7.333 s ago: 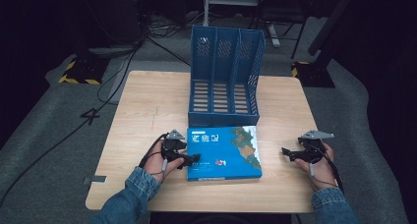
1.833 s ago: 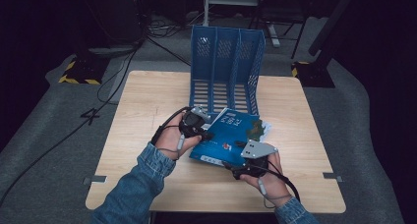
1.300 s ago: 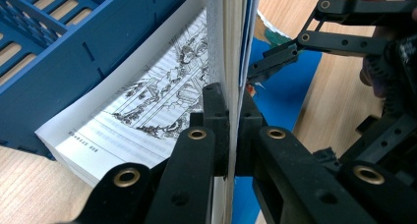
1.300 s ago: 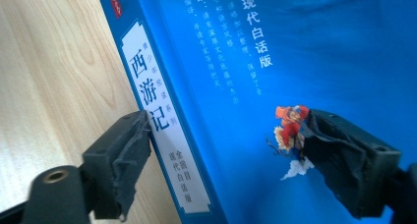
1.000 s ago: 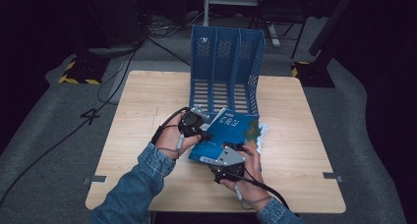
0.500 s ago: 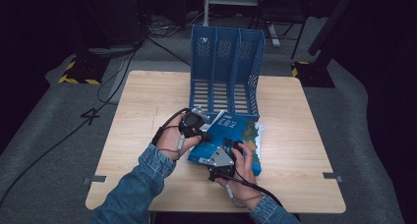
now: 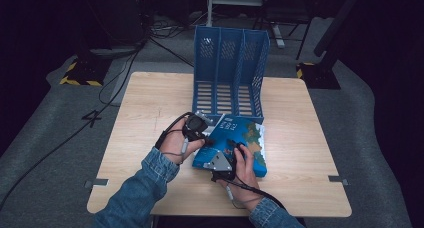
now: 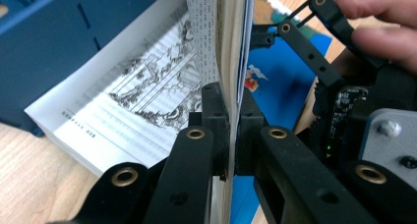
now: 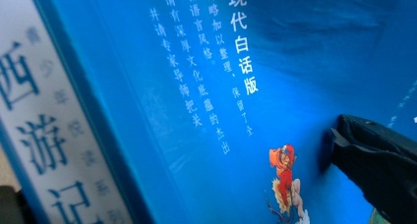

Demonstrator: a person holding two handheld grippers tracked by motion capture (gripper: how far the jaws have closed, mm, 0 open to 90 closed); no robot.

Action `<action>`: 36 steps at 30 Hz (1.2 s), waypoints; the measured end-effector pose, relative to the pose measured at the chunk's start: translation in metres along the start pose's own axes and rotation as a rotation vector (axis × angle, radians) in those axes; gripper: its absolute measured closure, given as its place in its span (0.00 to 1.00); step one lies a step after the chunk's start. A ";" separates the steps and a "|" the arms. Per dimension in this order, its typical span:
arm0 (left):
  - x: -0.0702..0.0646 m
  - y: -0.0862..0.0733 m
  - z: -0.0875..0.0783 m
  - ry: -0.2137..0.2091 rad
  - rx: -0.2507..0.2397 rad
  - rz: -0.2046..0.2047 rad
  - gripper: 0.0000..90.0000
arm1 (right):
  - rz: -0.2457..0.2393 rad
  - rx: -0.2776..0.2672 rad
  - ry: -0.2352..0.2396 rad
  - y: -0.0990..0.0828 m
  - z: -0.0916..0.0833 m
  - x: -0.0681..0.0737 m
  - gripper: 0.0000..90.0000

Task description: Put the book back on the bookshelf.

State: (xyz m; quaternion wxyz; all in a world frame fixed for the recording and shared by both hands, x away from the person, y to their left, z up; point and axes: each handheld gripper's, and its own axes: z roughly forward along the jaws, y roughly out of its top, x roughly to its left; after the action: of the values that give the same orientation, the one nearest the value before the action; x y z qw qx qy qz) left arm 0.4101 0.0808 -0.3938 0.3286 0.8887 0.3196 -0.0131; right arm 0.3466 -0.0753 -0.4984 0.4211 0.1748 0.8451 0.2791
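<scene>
The wooden table [image 7: 150, 118] is carrying a blue file rack [image 7: 229, 70] with three upright slots, standing open toward the person at the far middle, all three slots looking empty. Just in front of it, touching or nearly touching its base, a blue book [image 7: 245, 138] is resting on the table with its left edge tilted up.

The work looks like standing the book up and sliding it into the rack, and it is only partly under way: the book is gripped and starting to lift, but it is not yet upright and not yet in any slot. Raising it fully, turning it spine-down and guiding it between the dividers is still left.

The left gripper [image 8: 231, 130] is biting on the front cover and a thin sheaf of pages, its jaws squeezed tight on them, so the printed pages [image 8: 142, 101] below are falling open. The right gripper [image 7: 223, 157] is lying against the cover near the book's front edge, jaws spread wide, having just been opening; in the right gripper view one black jaw is resting on the blue cover [image 9: 206, 86], not clamping it.
</scene>
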 end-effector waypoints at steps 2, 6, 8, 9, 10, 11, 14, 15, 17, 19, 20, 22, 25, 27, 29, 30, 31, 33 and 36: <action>0.003 -0.002 0.002 0.000 0.017 -0.010 0.97 | -0.029 0.011 0.004 -0.001 0.003 0.002 0.00; 0.002 -0.003 0.002 0.000 0.005 -0.020 0.97 | -0.030 0.008 0.013 -0.002 0.004 0.003 0.00; 0.001 -0.003 0.003 0.013 0.008 -0.013 0.96 | -0.028 0.008 0.010 -0.002 0.004 0.003 0.01; 0.000 -0.004 0.003 0.015 0.007 -0.013 0.96 | -0.032 0.001 0.009 -0.003 0.004 0.003 0.01; 0.000 -0.004 0.003 0.016 0.007 -0.013 0.96 | -0.022 -0.010 0.003 -0.004 0.004 0.004 0.01; 0.000 -0.004 0.003 0.016 0.005 -0.016 0.96 | -0.023 -0.021 -0.001 -0.005 0.004 0.004 0.01; -0.001 -0.004 0.003 0.017 0.003 -0.015 0.96 | -0.016 -0.026 -0.009 -0.006 0.004 0.005 0.01; -0.001 -0.004 0.003 0.021 0.003 -0.012 0.96 | -0.016 -0.019 -0.010 -0.005 0.004 0.005 0.01; -0.002 -0.004 0.002 0.022 0.004 -0.010 0.96 | -0.020 -0.014 -0.011 -0.004 0.004 0.005 0.01; -0.002 -0.004 0.002 0.022 0.001 -0.009 0.96 | -0.025 -0.001 -0.006 -0.002 0.004 0.004 0.00; -0.002 -0.005 0.002 0.020 -0.002 -0.014 0.96 | -0.026 -0.001 -0.009 -0.002 0.004 0.004 0.01; 0.000 -0.007 0.002 0.008 -0.017 -0.026 0.94 | -0.025 0.002 -0.011 -0.002 0.004 0.005 0.01; 0.005 -0.010 0.003 -0.015 -0.040 -0.049 0.89 | -0.031 0.015 0.001 -0.001 0.004 0.004 0.02; 0.014 -0.014 0.005 -0.029 -0.056 -0.078 0.86 | -0.046 0.038 0.028 0.001 0.004 0.001 0.04; 0.017 -0.015 0.006 -0.030 -0.060 -0.092 0.83 | -0.080 0.050 0.034 0.003 0.002 0.001 0.08; 0.017 -0.015 0.006 -0.023 -0.057 -0.096 0.80 | -0.101 0.054 0.027 0.005 0.001 0.002 0.10; 0.017 -0.015 0.006 -0.023 -0.057 -0.096 0.78 | -0.101 0.054 0.027 0.005 0.001 0.002 0.10; 0.015 -0.015 0.007 0.025 -0.042 -0.102 0.74 | -0.131 0.061 0.038 0.007 -0.001 0.001 0.15; 0.014 -0.016 0.009 0.033 -0.025 -0.112 0.68 | -0.116 0.054 0.032 0.010 -0.003 0.001 0.30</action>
State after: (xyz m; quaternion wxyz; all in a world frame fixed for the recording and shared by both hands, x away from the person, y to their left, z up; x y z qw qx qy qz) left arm 0.4141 0.0926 -0.4131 0.3329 0.8654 0.3743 -0.0129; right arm 0.3438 -0.0678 -0.4910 0.4180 0.1324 0.8677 0.2342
